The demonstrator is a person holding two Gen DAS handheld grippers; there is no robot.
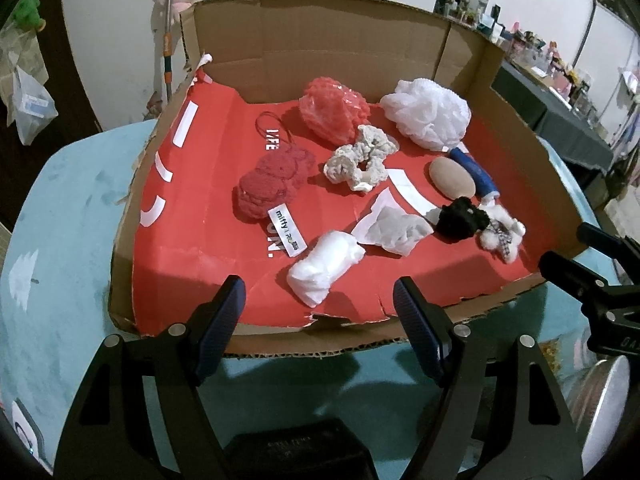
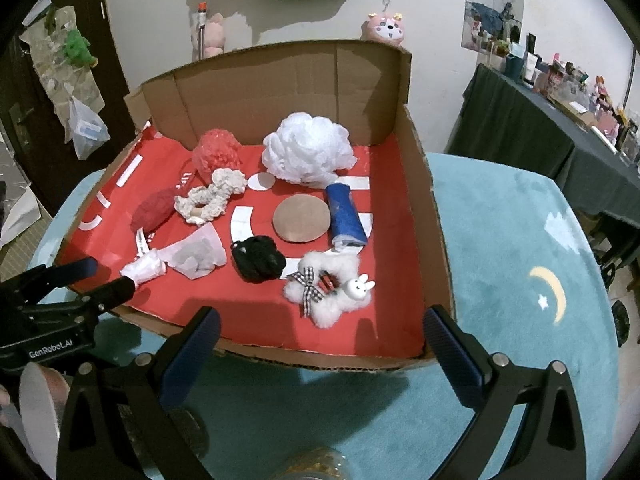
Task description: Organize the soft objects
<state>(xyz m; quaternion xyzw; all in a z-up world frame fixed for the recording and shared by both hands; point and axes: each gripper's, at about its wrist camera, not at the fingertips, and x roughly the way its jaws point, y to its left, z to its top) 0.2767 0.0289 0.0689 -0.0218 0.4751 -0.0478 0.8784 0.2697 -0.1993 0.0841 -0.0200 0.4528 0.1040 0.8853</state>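
A cardboard box [image 1: 280, 44] [image 2: 424, 208] with a red floor holds several soft things. In it lie a white bath pouf [image 1: 426, 114] [image 2: 308, 150], a pink pouf [image 1: 334, 108] [image 2: 216, 152], a cream scrunchie [image 1: 360, 158] [image 2: 212, 196], a red scrunchie [image 1: 268, 184] [image 2: 154, 210], a black scrunchie [image 1: 460, 220] [image 2: 258, 258], a white fluffy bunny scrunchie [image 2: 326, 290] [image 1: 502, 232], a white wad [image 1: 324, 266] [image 2: 144, 268], a blue roll [image 2: 346, 216] and a tan puff [image 2: 302, 218]. My left gripper [image 1: 318, 308] [image 2: 92, 278] is open at the front edge. My right gripper [image 2: 320, 338] [image 1: 576, 252] is open at the front right corner.
The box stands on a teal cloth-covered table [image 2: 520, 240] with a moon print. A clear packet [image 1: 394, 228] lies in the box. A dark-draped table with clutter [image 2: 560, 92] stands at the right. Plush toys hang on the far wall.
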